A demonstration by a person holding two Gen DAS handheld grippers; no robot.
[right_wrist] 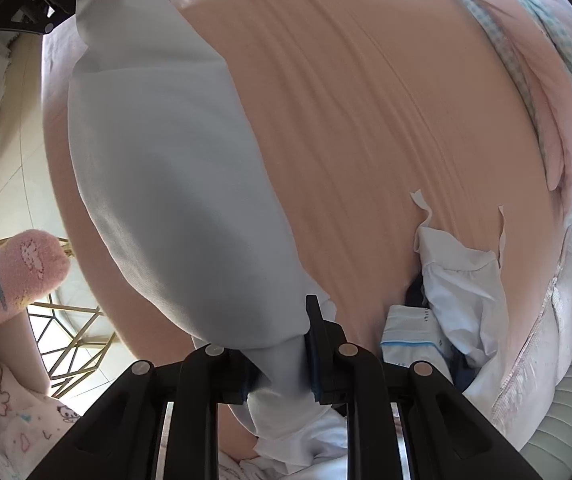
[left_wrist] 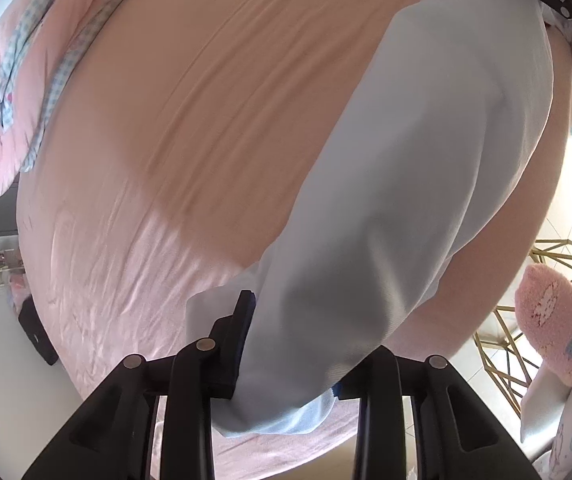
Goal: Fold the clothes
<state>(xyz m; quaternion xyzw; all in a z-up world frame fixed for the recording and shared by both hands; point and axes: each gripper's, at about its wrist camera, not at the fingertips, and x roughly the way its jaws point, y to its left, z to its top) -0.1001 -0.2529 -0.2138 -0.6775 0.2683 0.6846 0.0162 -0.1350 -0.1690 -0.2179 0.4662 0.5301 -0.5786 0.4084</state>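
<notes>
Stretching between both grippers, the pale blue garment (left_wrist: 426, 168) runs lengthwise over the pink bedsheet (left_wrist: 214, 92); right gripper (right_wrist: 282, 364) pinches one end, left gripper (left_wrist: 286, 344) apparently grips the other.

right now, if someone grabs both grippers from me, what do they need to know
Left gripper: light blue garment bunched between its fingers.
Right gripper: shut on the other end of the same garment.
The garment hangs stretched between both grippers over the pink bed sheet.
Done: garment picked up, no fold visible yet.
Left: lay it flat and fold it; a pile of white clothes waits on the bed.
</notes>
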